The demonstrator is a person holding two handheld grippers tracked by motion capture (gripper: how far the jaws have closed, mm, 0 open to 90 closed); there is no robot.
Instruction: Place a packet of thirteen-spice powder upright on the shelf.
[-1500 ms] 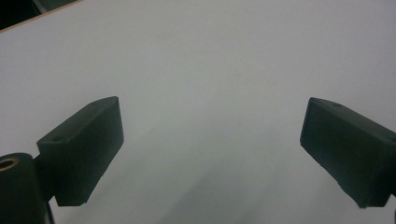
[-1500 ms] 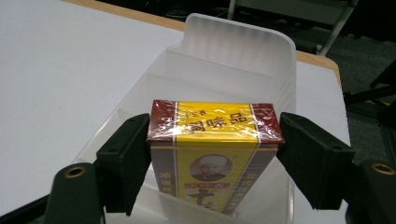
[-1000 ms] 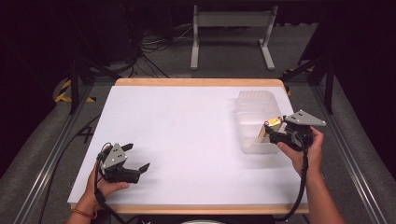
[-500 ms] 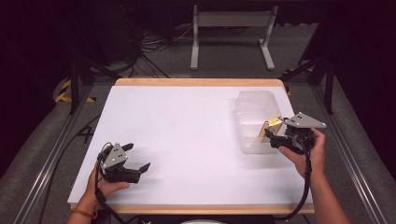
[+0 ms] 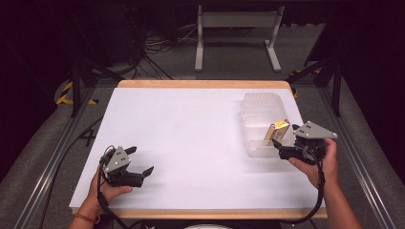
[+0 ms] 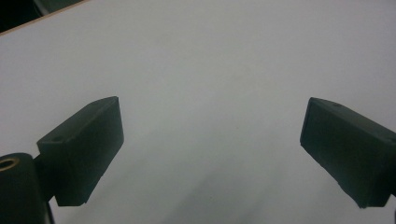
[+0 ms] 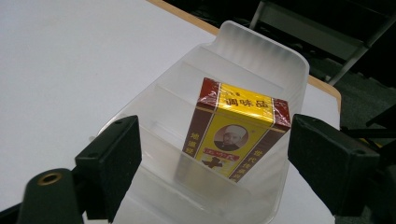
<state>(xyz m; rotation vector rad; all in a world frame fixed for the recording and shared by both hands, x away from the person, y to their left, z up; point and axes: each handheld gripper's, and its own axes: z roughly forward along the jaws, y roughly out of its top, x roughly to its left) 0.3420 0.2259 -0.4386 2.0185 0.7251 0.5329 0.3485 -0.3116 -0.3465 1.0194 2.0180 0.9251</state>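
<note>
Right tool (image 5: pixel 278 144): jaws have just been opening and now stand clear of the box (image 7: pixel 236 135), which you've left tilted in the near compartment of the tray (image 7: pixel 261 51) at the table's (image 5: pixel 191 124) right edge. Left tool (image 5: pixel 138 162) rests open and empty near the front-left corner, out of the way.

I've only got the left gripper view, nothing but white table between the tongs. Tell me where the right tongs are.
Observer: The right tongs are at the right edge of the table, at the near end of a clear plastic tray.
Operator: Say what's in the tray.
Observer: A yellow and brown box stands tilted in its near compartment.
Operator: Report the grip.
Observer: No grip: the jaws have just been opening and stand wide on either side of the box.
</note>
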